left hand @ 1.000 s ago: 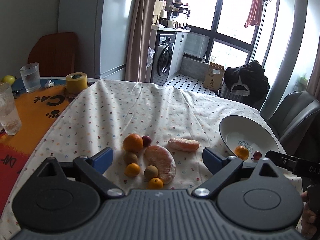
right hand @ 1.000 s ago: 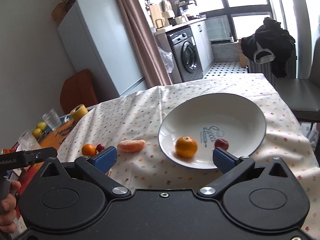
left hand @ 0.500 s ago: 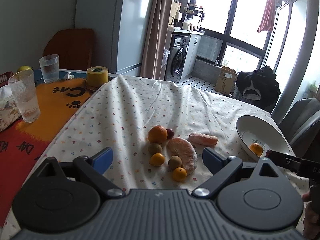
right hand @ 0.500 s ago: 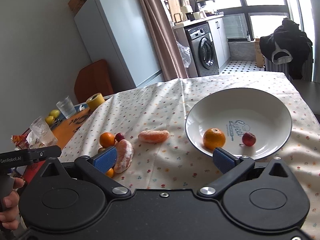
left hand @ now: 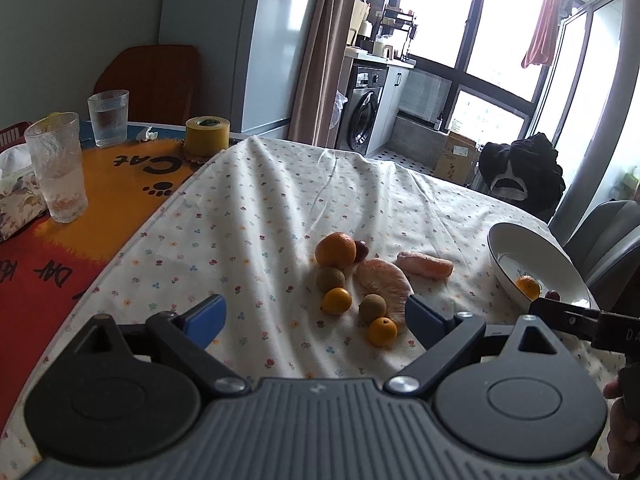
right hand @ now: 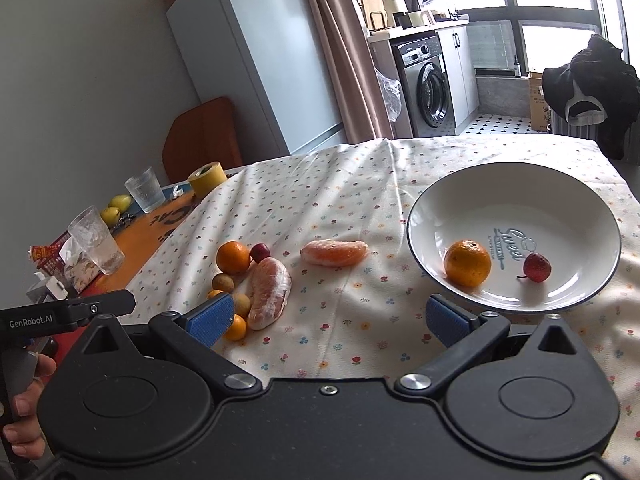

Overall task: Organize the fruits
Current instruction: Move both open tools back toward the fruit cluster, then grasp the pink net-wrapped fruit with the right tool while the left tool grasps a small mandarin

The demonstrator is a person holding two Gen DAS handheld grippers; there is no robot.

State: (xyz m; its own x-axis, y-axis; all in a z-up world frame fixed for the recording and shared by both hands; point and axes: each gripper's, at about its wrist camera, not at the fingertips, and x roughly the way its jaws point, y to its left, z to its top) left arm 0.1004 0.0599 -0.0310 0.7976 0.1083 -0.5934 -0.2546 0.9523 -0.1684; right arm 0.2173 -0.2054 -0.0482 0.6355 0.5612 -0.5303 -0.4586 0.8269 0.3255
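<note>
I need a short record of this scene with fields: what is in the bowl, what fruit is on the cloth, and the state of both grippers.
bowl: white, holds an orange and a small red fruit
cloth: one orange, two peeled citrus pieces, two brown kiwis, two small oranges, one small red fruit
left gripper: jaws open, holds nothing
right gripper: jaws open, holds nothing

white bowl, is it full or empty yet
Neither: the bowl holds just an orange and a small red fruit; most of its floor is bare.
</note>
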